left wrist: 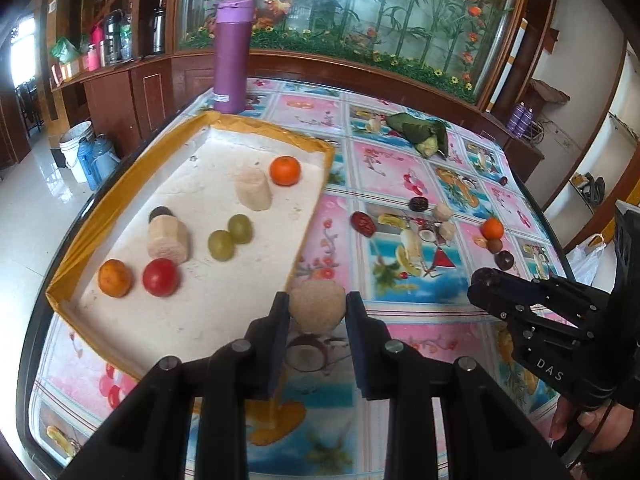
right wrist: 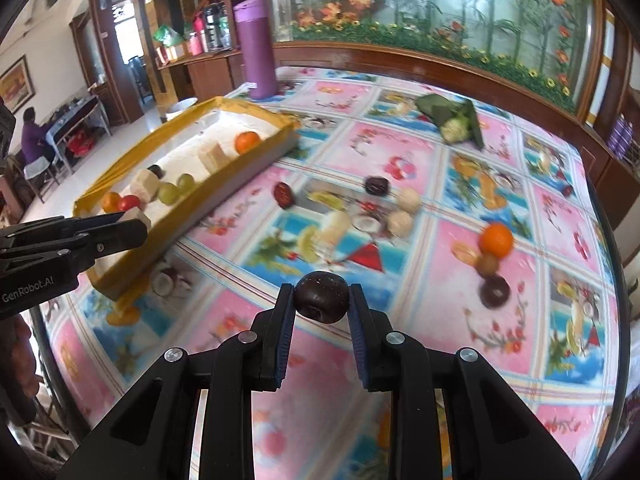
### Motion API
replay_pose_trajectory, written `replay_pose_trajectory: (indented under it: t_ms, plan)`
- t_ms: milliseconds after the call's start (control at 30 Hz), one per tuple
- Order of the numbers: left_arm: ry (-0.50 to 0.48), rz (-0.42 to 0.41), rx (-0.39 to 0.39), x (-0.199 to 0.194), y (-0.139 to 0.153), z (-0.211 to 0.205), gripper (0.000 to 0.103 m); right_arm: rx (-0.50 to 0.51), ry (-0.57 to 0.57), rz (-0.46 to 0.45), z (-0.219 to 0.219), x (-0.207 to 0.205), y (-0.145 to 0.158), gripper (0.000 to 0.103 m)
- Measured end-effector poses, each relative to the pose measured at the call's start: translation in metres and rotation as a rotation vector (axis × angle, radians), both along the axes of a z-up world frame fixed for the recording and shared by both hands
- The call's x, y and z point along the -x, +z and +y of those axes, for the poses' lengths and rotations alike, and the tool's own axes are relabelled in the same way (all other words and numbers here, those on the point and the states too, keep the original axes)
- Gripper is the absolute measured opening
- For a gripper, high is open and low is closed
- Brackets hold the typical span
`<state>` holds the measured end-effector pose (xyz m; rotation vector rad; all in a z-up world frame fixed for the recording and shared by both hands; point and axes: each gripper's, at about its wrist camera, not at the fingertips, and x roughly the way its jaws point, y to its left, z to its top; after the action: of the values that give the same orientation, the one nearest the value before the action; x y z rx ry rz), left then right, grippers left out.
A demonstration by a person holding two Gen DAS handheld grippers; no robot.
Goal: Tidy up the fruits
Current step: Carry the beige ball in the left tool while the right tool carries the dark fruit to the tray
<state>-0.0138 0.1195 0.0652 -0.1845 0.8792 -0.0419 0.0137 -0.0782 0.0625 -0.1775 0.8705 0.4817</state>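
Left gripper (left wrist: 318, 306), jaws clamped on one pale ball (left wrist: 317, 305), lower centre beside tray (left wrist: 312, 212). Right gripper (right wrist: 321, 298), jaws pinching one dark fruit (right wrist: 321, 297). In tray: two oranges (left wrist: 285, 170), two grapes (left wrist: 221, 245), one tomato (left wrist: 161, 277).

Both views close above the counter (left wrist: 400, 128), tilted down and forward along the fingers. Left wrist view over the tray's (left wrist: 256, 124) near corner; right wrist view further right, over open cloth. Shared: tray, purple flask (right wrist: 256, 46), loose fruits, painted wall panel behind.
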Motion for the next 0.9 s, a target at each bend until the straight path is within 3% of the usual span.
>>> replay_pose_trajectory:
  t_ms: [367, 900]
  plan:
    - [0.126, 0.038, 0.004, 0.008, -0.015, 0.073, 0.031, -0.015, 0.141, -0.036, 0.091, -0.029, 0.018, 0.025]
    - [0.099, 0.081, 0.025, -0.008, -0.038, 0.072, 0.031, 0.018, 0.214, 0.0, 0.15, -0.079, -0.002, 0.025]
